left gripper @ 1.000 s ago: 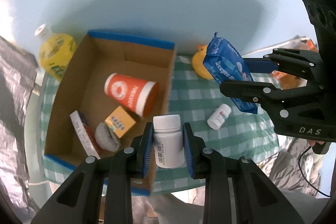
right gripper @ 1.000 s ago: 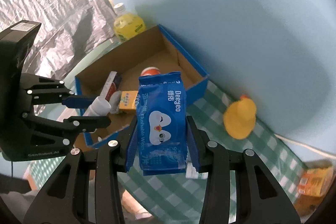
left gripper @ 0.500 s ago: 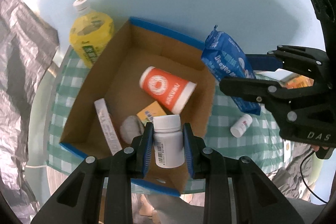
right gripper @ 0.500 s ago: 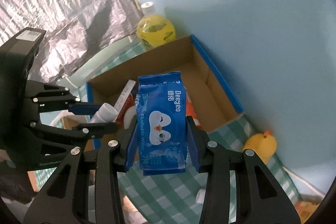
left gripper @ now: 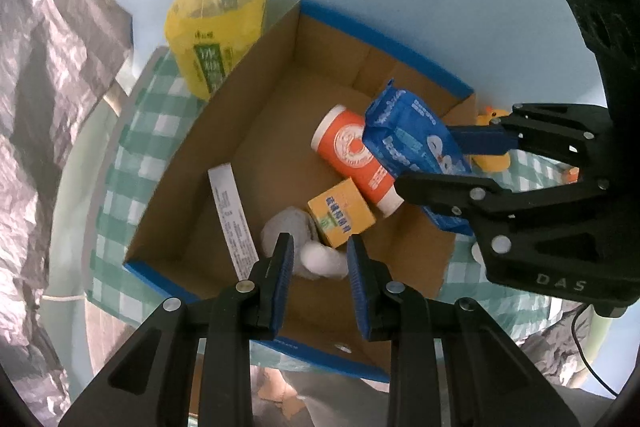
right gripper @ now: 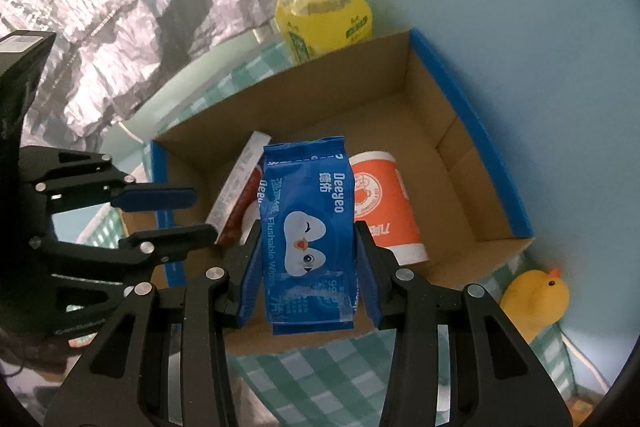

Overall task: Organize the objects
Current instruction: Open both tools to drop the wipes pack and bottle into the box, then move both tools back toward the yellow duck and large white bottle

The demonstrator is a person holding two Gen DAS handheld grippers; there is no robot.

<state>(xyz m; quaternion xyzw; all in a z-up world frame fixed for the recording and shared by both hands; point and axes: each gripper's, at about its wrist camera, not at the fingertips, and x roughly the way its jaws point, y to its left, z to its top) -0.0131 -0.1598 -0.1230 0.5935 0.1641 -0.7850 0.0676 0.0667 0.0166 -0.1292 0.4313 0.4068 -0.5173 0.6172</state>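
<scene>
A cardboard box (left gripper: 380, 39) with blue rims lies on the green checked cloth. It holds an orange cup (left gripper: 352, 155) on its side, a small yellow carton (left gripper: 340, 211), a long white carton (left gripper: 232, 211) and a grey lump (left gripper: 288, 231). My left gripper (left gripper: 318, 259) hangs open over the box's near end. A white pill bottle (left gripper: 324, 261), blurred, is below its fingers inside the box. My right gripper (right gripper: 308, 255) is shut on a blue wipes pack (right gripper: 308, 227), held upright above the box beside the orange cup (right gripper: 384, 203).
A yellow drink bottle (left gripper: 216, 31) stands just outside the box's far left corner. A yellow rubber duck (right gripper: 532, 299) sits on the cloth to the box's right. Crinkled silver foil (right gripper: 100, 7) covers the left side. A pale blue wall stands close behind.
My left gripper moved over the box and let go of the white pill bottle, which dropped inside. My right gripper carried the wipes pack left, over the box.
</scene>
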